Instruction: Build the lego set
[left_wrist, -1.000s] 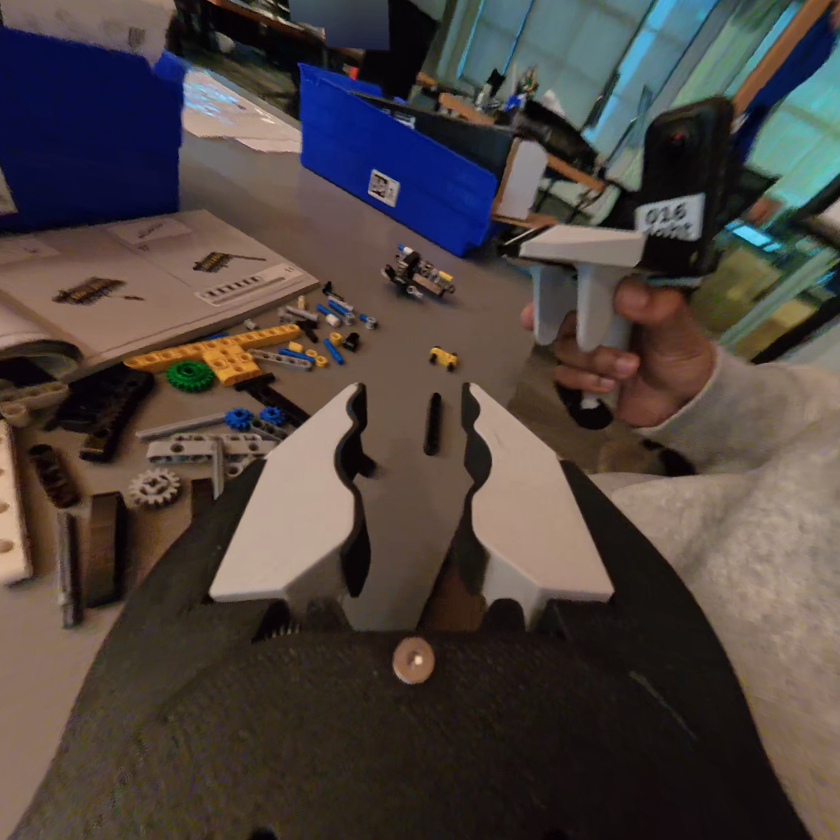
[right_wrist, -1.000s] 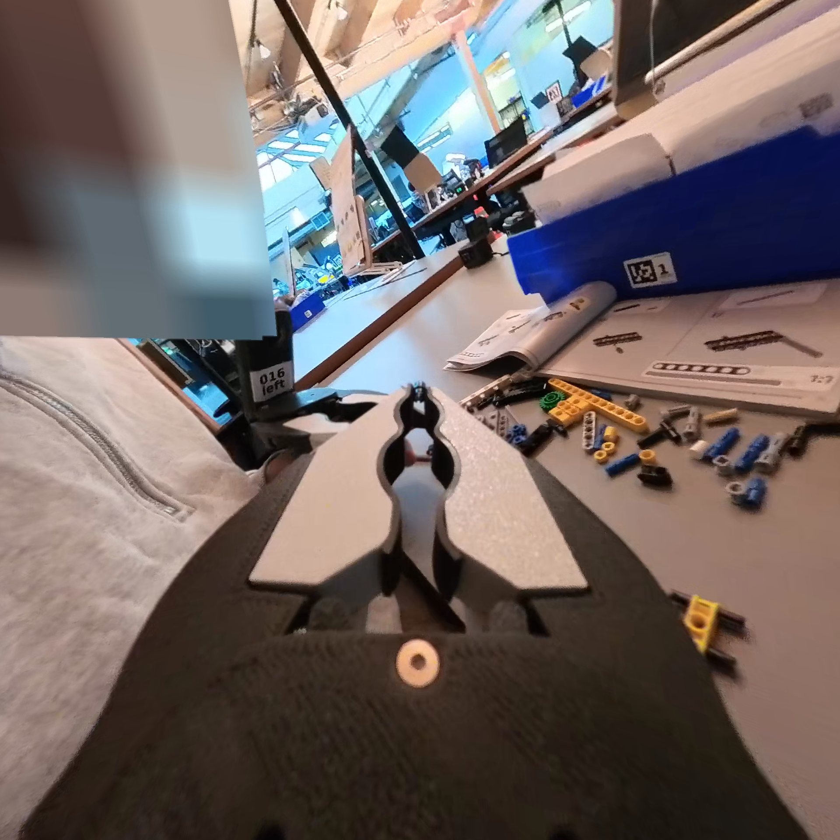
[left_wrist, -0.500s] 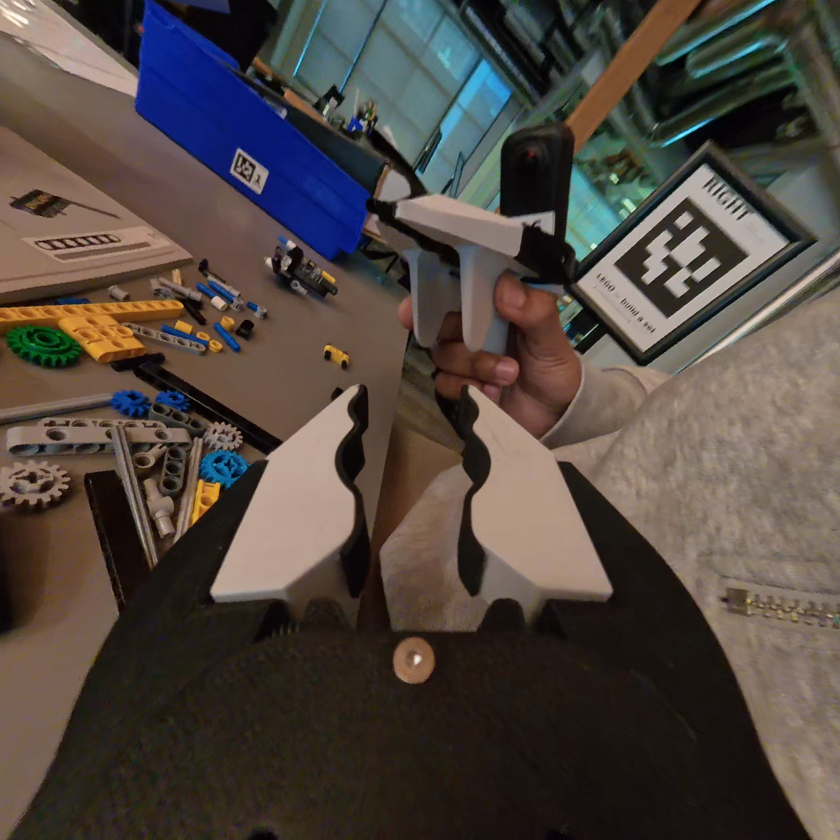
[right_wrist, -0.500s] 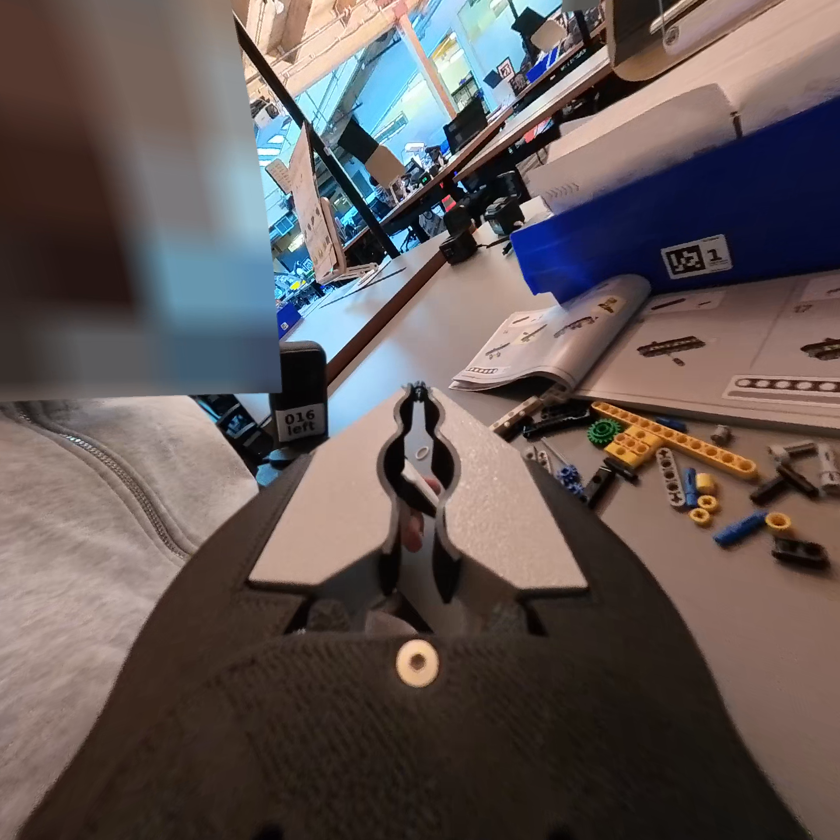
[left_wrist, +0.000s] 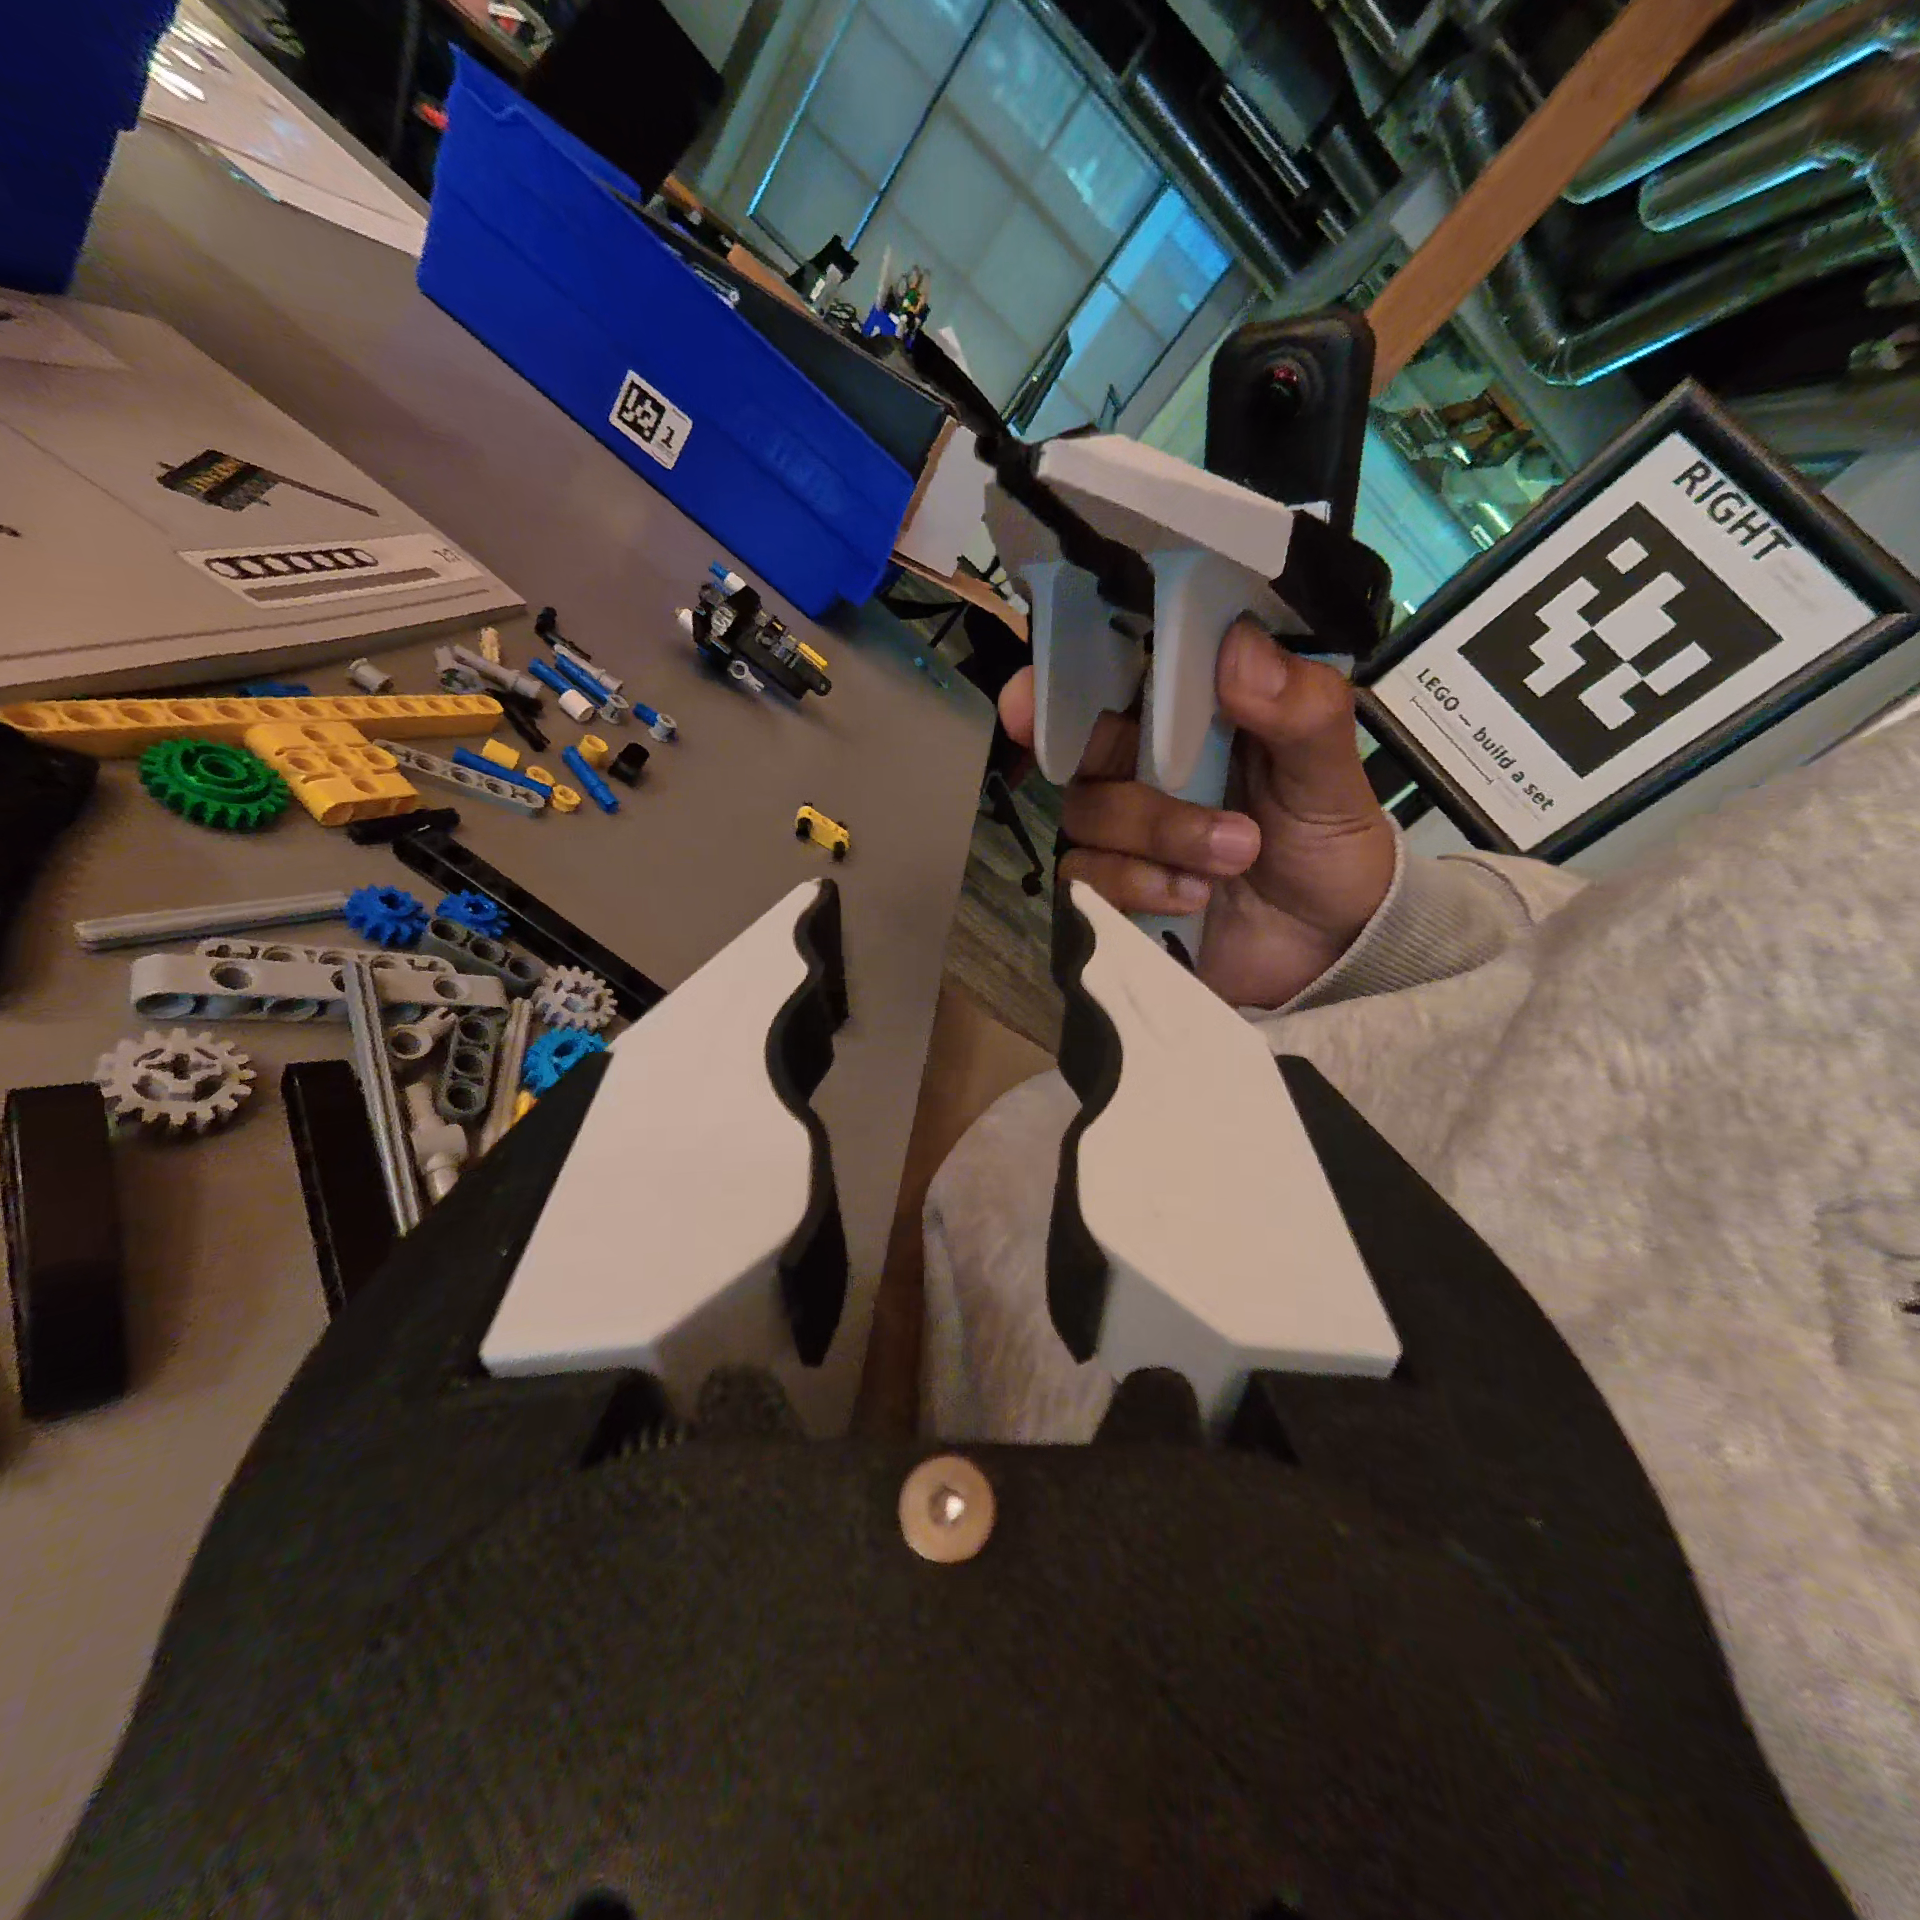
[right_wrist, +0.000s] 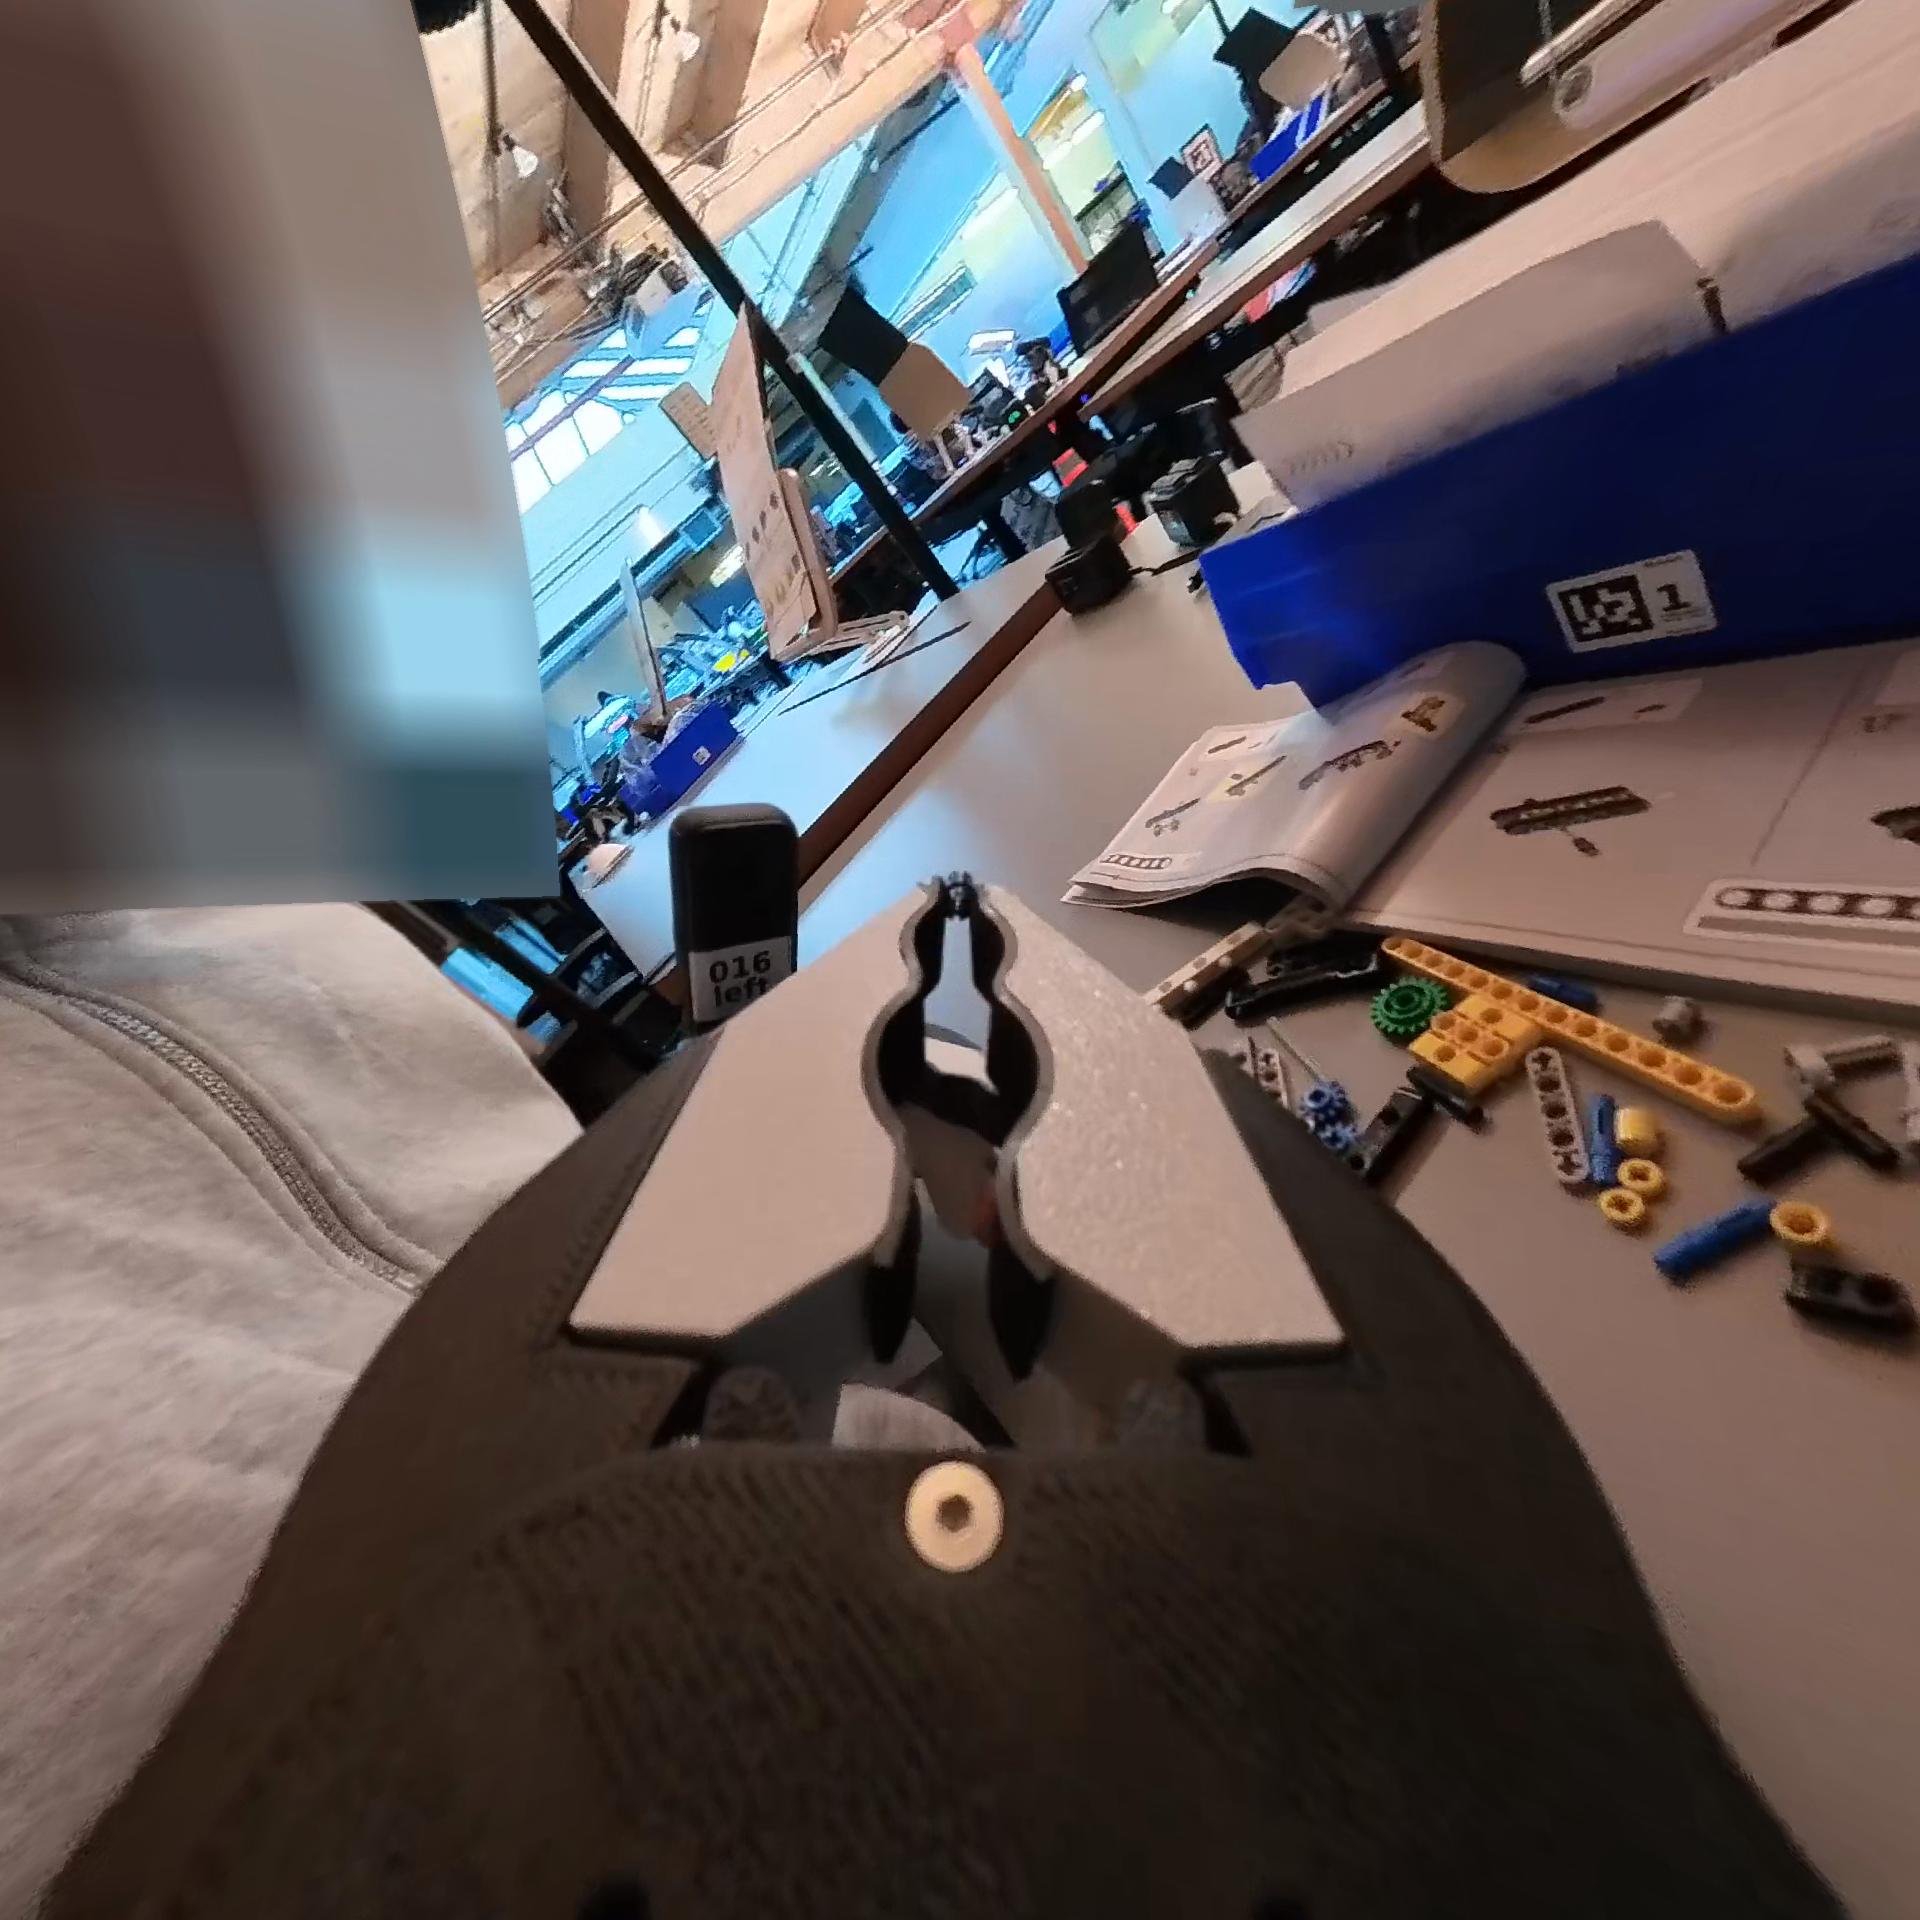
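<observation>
Loose lego pieces lie on the grey table (left_wrist: 727, 790): a yellow beam (left_wrist: 249, 715), a green gear (left_wrist: 213, 781), grey beams (left_wrist: 312, 982), blue gears (left_wrist: 387, 914), a small built assembly (left_wrist: 753, 644) and a small yellow piece (left_wrist: 823, 828). My left gripper (left_wrist: 948, 914) is open and empty, held over the table's near edge and the person's lap. My right gripper (right_wrist: 956, 904) is shut, with a small dark piece pinched at its tips; its kind is too small to tell. A hand holds the right gripper (left_wrist: 1143, 582) up in the air, right of the pieces. The yellow beam (right_wrist: 1579, 1039) and the green gear (right_wrist: 1408, 1006) also show in the right wrist view.
An open instruction booklet (left_wrist: 208, 540) lies behind the pieces, with a blue bin (left_wrist: 665, 416) behind it. Black tyres (left_wrist: 62, 1247) lie at the left. A framed marker sign (left_wrist: 1621, 644) stands off the table's right edge. The person's grey sleeve fills the right. The tips of one gripper are about 7 centimetres away from the tips of the other. My left tips are roughly 12 centimetres from the green gear (left_wrist: 213, 781). Look for it in the right wrist view (right_wrist: 1395, 1007) too.
My left gripper has swung right, from over a black axle on the table to the table's edge, still open. The right gripper has risen and tilted, still shut.
</observation>
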